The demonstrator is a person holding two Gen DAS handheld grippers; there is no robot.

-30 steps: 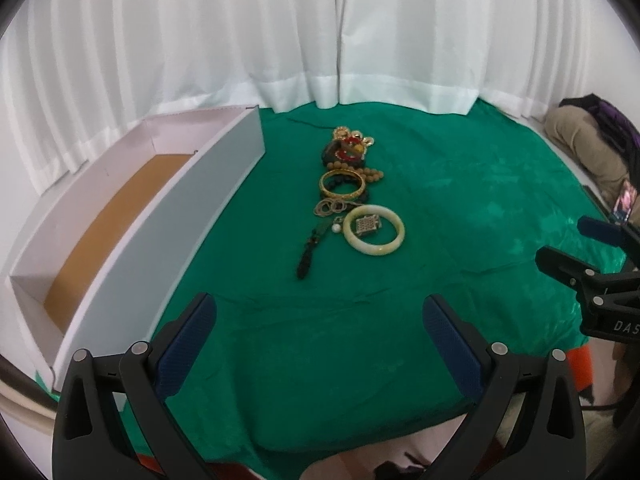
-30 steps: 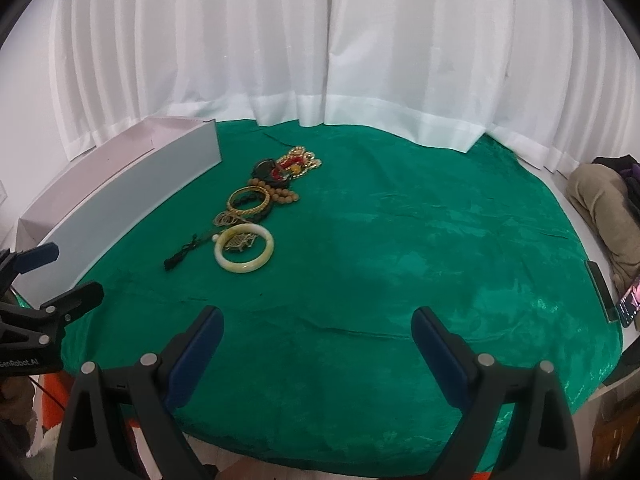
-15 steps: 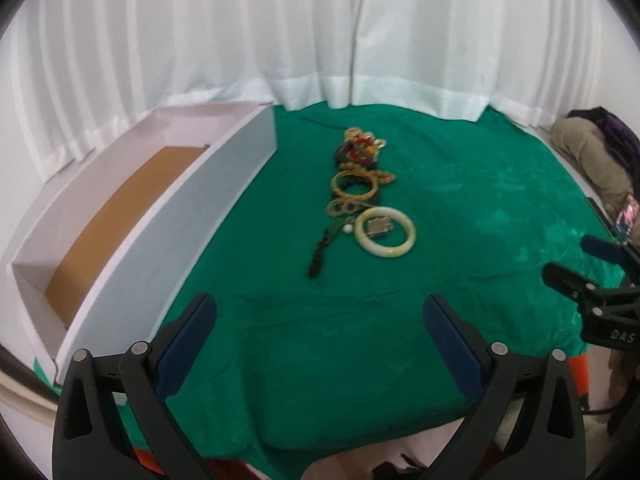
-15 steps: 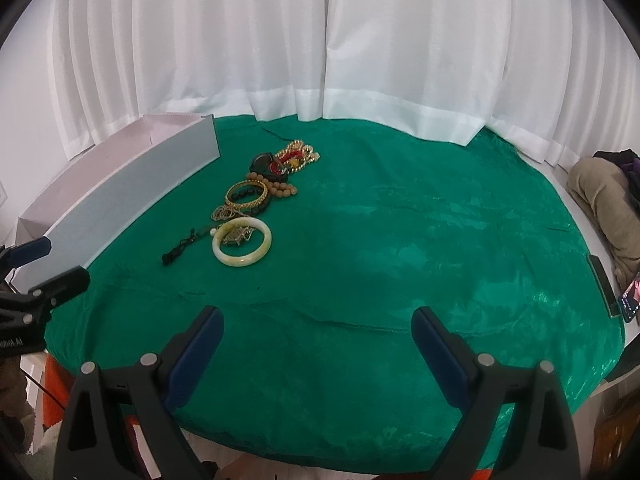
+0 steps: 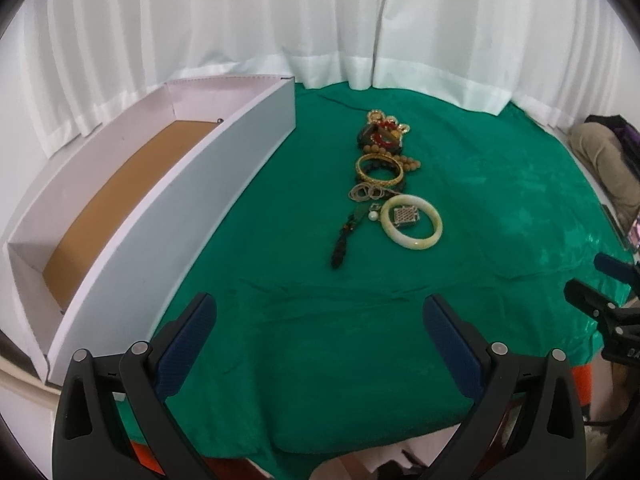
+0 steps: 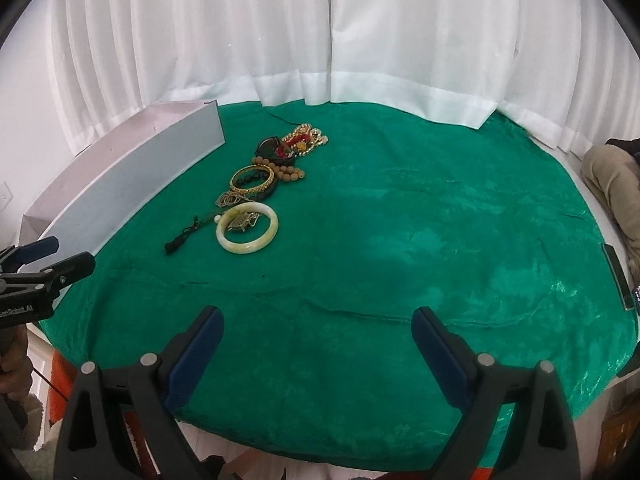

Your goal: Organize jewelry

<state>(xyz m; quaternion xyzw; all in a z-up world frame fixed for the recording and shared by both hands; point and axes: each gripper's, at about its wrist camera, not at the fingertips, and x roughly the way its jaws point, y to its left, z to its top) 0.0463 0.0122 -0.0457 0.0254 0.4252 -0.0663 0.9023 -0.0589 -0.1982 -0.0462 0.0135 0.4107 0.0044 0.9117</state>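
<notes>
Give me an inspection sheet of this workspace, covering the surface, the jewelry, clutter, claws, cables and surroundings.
Surface: green velvet cloth, slightly wrinkled, covering the table.
Job's things: pale jade bangle lying around a small silver mesh piece; gold bangle; wooden bead string; red and gold pile; dark tasselled pendant; long white box with brown floor, no jewelry seen in it.
Clutter: phone at the cloth's right edge.
Claws: left claw open, holding nothing; right claw open, holding nothing.
Cables: nothing seen.
Surroundings: white curtain; person's beige trouser leg at right.
</notes>
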